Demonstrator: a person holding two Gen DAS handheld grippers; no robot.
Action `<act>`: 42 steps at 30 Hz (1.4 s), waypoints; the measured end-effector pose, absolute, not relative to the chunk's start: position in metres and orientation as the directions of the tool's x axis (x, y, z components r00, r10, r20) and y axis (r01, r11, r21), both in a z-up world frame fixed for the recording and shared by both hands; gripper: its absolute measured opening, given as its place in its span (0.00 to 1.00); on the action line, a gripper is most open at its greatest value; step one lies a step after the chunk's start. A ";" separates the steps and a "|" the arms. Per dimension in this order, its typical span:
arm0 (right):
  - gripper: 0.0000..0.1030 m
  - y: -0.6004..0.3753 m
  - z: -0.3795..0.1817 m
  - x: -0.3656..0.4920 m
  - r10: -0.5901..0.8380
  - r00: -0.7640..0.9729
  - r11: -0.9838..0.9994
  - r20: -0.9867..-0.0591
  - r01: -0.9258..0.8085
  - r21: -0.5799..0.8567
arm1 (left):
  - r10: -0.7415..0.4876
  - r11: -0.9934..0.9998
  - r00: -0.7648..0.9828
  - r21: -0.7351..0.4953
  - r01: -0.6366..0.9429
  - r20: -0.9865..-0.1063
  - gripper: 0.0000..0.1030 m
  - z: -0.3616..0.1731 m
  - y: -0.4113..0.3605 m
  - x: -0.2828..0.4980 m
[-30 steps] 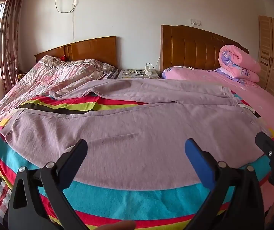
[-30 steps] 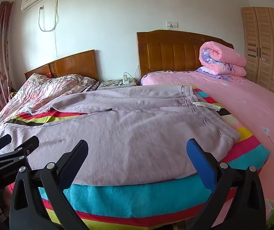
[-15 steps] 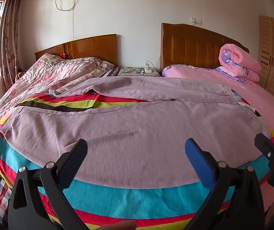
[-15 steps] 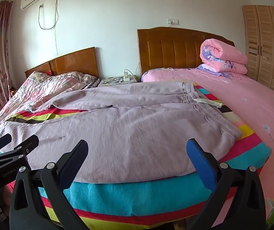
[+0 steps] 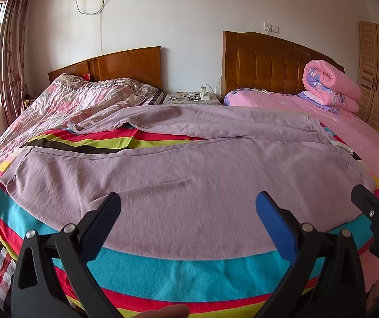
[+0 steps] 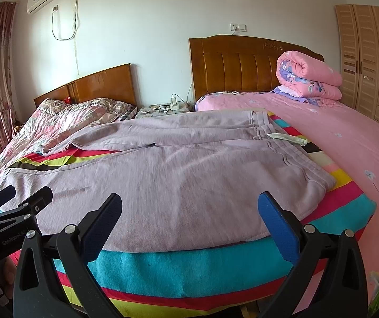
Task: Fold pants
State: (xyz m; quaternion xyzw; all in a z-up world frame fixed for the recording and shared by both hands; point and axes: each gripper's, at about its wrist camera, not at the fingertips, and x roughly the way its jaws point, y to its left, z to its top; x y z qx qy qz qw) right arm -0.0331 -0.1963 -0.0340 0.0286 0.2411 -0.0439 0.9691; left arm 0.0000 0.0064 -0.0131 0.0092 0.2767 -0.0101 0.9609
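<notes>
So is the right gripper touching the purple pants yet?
Apart. In the right wrist view the right gripper hangs open in front of the pants, and neither blue pad presses the cloth.

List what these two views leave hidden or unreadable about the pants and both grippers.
- Left wrist view: the pants' far leg cuff is bunched, so its end is hidden.
- Left wrist view: the right gripper is cut off by the frame edge.
- Right wrist view: the left gripper shows from the side; its jaw gap is unclear.
- Both views: the pants' underside is hidden.
</notes>
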 end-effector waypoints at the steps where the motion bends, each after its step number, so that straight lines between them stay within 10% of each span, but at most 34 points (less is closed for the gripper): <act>1: 0.96 -0.196 -0.035 -0.033 -0.071 0.880 0.995 -0.470 0.098 0.035 | -0.014 1.000 0.846 0.012 0.025 -0.533 0.99 -0.012 0.006 0.000; 42: 0.96 -0.192 -0.040 -0.023 -0.115 0.846 0.993 -0.520 0.116 -0.031 | -0.008 1.000 0.821 0.013 0.019 -0.571 0.99 -0.028 0.014 0.003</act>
